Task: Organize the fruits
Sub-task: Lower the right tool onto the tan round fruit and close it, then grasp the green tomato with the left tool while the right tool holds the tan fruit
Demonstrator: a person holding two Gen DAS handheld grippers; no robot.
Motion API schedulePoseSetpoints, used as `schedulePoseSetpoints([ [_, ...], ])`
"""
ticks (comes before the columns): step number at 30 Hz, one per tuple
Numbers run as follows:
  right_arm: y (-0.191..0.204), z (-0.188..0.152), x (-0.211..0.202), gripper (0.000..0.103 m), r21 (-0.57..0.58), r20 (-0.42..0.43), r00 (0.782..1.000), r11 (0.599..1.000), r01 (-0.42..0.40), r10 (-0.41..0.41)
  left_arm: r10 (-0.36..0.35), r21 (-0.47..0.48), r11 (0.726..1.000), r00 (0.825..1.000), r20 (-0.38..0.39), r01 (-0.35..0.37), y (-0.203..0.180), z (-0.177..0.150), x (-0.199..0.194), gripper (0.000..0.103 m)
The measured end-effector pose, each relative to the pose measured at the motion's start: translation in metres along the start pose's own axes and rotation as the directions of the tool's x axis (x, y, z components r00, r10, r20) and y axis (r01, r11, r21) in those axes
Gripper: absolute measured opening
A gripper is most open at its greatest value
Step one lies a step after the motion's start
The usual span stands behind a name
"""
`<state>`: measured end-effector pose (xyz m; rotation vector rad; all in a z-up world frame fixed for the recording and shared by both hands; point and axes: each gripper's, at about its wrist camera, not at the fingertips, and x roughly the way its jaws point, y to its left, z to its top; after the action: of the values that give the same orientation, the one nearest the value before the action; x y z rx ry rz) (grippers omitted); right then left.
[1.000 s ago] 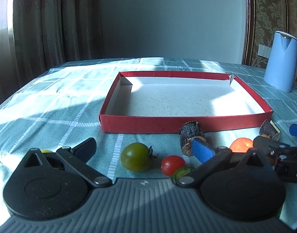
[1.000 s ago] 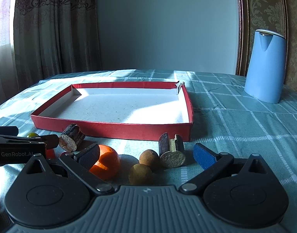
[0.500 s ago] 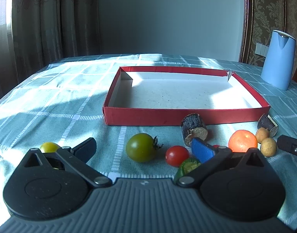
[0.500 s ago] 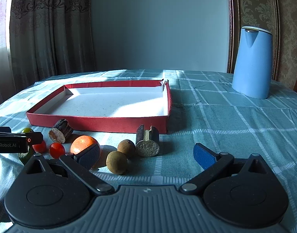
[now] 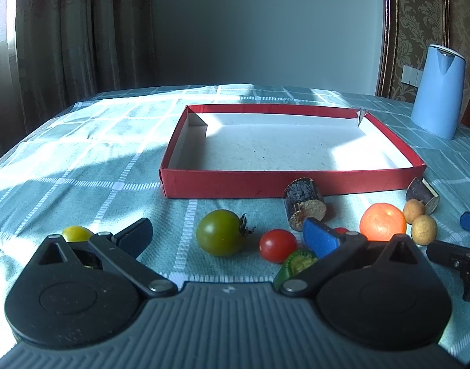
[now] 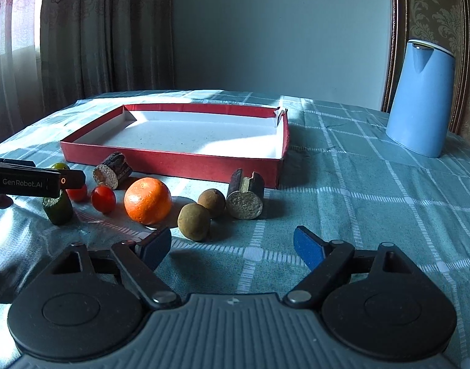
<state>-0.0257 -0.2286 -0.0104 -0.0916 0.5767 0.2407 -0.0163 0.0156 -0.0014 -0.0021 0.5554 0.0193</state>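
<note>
An empty red tray (image 5: 222,183) (image 6: 173,160) lies on the checked tablecloth. In front of it lie a green tomato (image 5: 220,232), a red cherry tomato (image 5: 278,245) (image 6: 103,198), a yellow tomato (image 5: 76,233), a green pepper piece (image 5: 294,265) (image 6: 59,209), an orange (image 5: 382,222) (image 6: 148,200), two brown longans (image 6: 194,226) (image 6: 211,202) and two cut sugarcane pieces (image 5: 304,203) (image 6: 245,199). My left gripper (image 5: 227,233) is open and empty, just short of the green tomato. My right gripper (image 6: 231,246) is open and empty, short of the longans.
A blue kettle (image 5: 437,90) (image 6: 419,98) stands at the back right of the table. Curtains hang behind on the left. The left gripper's body (image 6: 29,181) shows at the left edge of the right wrist view.
Both grippers have pulled back and risen from the fruit row, so more fruits show. Both stayed open and empty. The fruits have not moved.
</note>
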Motion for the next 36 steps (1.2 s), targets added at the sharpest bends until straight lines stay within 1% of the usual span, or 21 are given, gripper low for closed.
schedulePoseSetpoints([
  [2, 0.008, 0.004, 0.011, 0.062, -0.021, -0.034, 0.999, 1.0, -0.022, 0.021, -0.001, 0.0, 1.0, 1.0, 0.0, 0.001, 0.0, 0.0, 0.0, 0.103],
  [4, 0.011, 0.008, 0.018, 0.054, -0.024, -0.049, 0.998, 0.999, -0.03, 0.029, -0.001, 0.0, 1.0, 1.0, 0.0, 0.001, 0.0, 0.0, 0.0, 0.103],
  [5, 0.012, 0.01, 0.021, 0.047, -0.024, -0.056, 0.998, 0.999, -0.037, 0.036, -0.001, 0.0, 1.0, 1.0, -0.001, 0.001, 0.0, 0.0, 0.0, 0.103],
  [6, 0.013, 0.012, 0.024, 0.042, -0.021, -0.061, 0.997, 0.999, -0.048, 0.047, 0.0, -0.001, 1.0, 1.0, -0.001, 0.0, 0.0, 0.0, 0.0, 0.103],
  [7, 0.015, 0.014, 0.028, 0.042, -0.02, -0.065, 0.997, 0.998, -0.053, 0.052, -0.001, -0.002, 1.0, 1.0, -0.001, 0.001, 0.001, 0.0, 0.0, 0.103],
  [8, 0.017, 0.014, 0.029, 0.038, -0.022, -0.066, 0.997, 0.998, -0.052, 0.05, 0.0, -0.004, 1.0, 1.0, -0.002, 0.0, 0.001, 0.0, 0.0, 0.103],
  [9, 0.018, 0.014, 0.03, 0.03, -0.027, -0.065, 0.996, 0.998, -0.057, 0.055, 0.0, -0.006, 1.0, 1.0, -0.003, 0.0, 0.001, 0.0, 0.0, 0.103],
  [11, 0.019, 0.014, 0.03, 0.025, -0.025, -0.061, 0.995, 0.996, -0.083, 0.082, 0.0, -0.012, 1.0, 1.0, -0.006, -0.001, 0.002, 0.001, 0.001, 0.103],
  [14, 0.015, 0.014, 0.029, 0.025, -0.002, -0.061, 0.994, 0.995, -0.096, 0.096, 0.0, -0.018, 1.0, 1.0, -0.005, 0.0, 0.006, 0.0, 0.0, 0.103],
  [17, 0.011, 0.013, 0.027, 0.025, 0.016, -0.054, 0.992, 0.994, -0.109, 0.11, 0.013, -0.012, 1.0, 0.999, 0.033, -0.012, 0.016, -0.004, -0.013, 0.103],
  [20, 0.01, 0.012, 0.025, 0.025, 0.017, -0.049, 0.991, 0.992, -0.123, 0.124, 0.058, 0.02, 0.998, 0.997, 0.053, -0.059, 0.035, -0.011, -0.031, 0.103],
  [23, 0.011, 0.011, 0.025, 0.025, 0.01, -0.05, 0.991, 0.993, -0.121, 0.121, 0.078, 0.043, 0.996, 0.996, 0.038, -0.079, 0.049, -0.02, -0.04, 0.103],
  [25, 0.012, 0.011, 0.024, 0.025, 0.006, -0.049, 0.991, 0.993, -0.121, 0.121, 0.086, 0.065, 0.994, 0.996, 0.025, -0.088, 0.052, -0.025, -0.041, 0.103],
  [26, 0.013, 0.011, 0.024, 0.025, 0.002, -0.049, 0.992, 0.993, -0.119, 0.119, 0.101, 0.073, 0.992, 0.995, 0.016, -0.102, 0.053, -0.028, -0.04, 0.103],
  [27, 0.013, 0.011, 0.024, 0.025, 0.001, -0.049, 0.992, 0.993, -0.119, 0.119, 0.113, 0.069, 0.991, 0.994, 0.01, -0.114, 0.054, -0.029, -0.039, 0.103],
  [29, 0.013, 0.011, 0.024, 0.025, 0.002, -0.05, 0.992, 0.993, -0.12, 0.12, 0.114, 0.053, 0.992, 0.993, 0.008, -0.114, 0.058, -0.027, -0.039, 0.103],
  [31, 0.013, 0.01, 0.024, 0.025, 0.002, -0.051, 0.992, 0.993, -0.12, 0.12, 0.114, 0.012, 0.993, 0.993, 0.009, -0.114, 0.066, -0.023, -0.038, 0.103],
  [33, 0.013, 0.01, 0.023, 0.025, 0.001, -0.051, 0.992, 0.993, -0.119, 0.119, 0.171, -0.018, 0.985, 0.985, 0.0, -0.171, 0.077, -0.015, -0.033, 0.103],
  [34, 0.013, 0.01, 0.023, 0.025, 0.001, -0.051, 0.991, 0.993, -0.12, 0.12, 0.189, -0.029, 0.982, 0.982, -0.004, -0.189, 0.081, -0.013, -0.03, 0.103],
  [35, 0.013, 0.01, 0.023, 0.025, 0.001, -0.05, 0.992, 0.993, -0.12, 0.12, 0.205, -0.044, 0.978, 0.978, -0.024, -0.206, 0.086, -0.009, -0.024, 0.103],
  [36, 0.013, 0.01, 0.023, 0.025, 0.001, -0.051, 0.992, 0.993, -0.12, 0.12, 0.214, -0.058, 0.974, 0.975, -0.065, -0.218, 0.094, -0.006, -0.016, 0.103],
])
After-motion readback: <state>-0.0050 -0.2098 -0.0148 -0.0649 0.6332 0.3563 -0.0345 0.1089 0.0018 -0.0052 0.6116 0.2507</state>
